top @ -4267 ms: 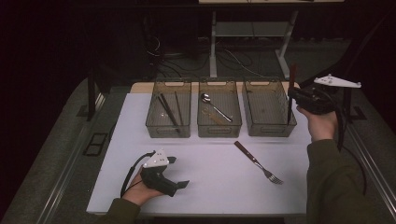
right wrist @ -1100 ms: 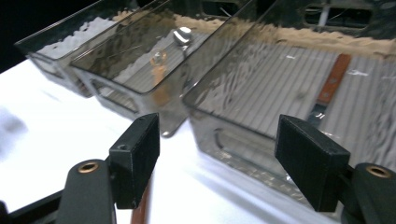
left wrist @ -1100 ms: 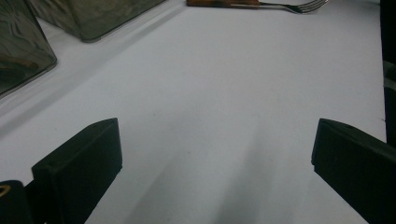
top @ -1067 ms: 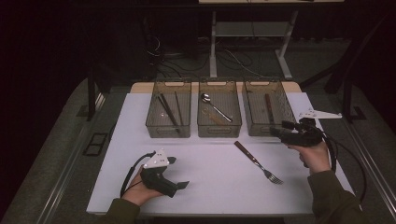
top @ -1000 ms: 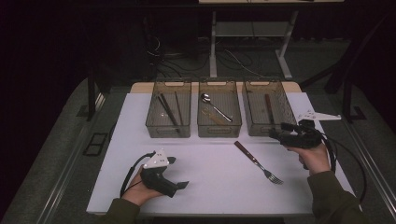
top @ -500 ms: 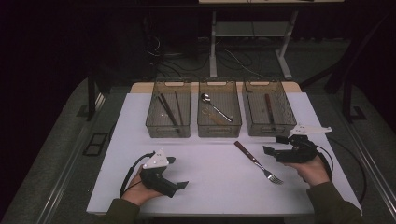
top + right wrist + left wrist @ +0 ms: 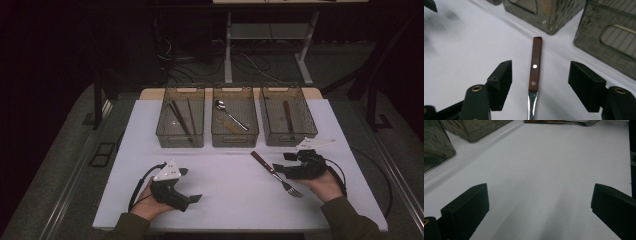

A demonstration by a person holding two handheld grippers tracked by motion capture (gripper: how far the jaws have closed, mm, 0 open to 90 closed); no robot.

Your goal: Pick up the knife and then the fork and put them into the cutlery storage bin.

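- We see the fork [image 7: 276, 174] flat on the worktop [image 7: 230, 200], at 6 o'clock from the 3 bins [image 7: 234, 123].
- Our right gripper [image 7: 540, 85] straddles its wooden handle, jaws apart, just been closing, not touching.
- Our left gripper [image 7: 540, 202] rests wide open, empty.

Fork [image 7: 534, 75] tines cut off at bottom edge (right gripper view); bin [image 7: 287, 115] contents too dim

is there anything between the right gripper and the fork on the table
Nothing visible. The fork lies flat on the white table, its wooden handle between the right gripper's open jaws, which have just been closing; neither pad touches it.
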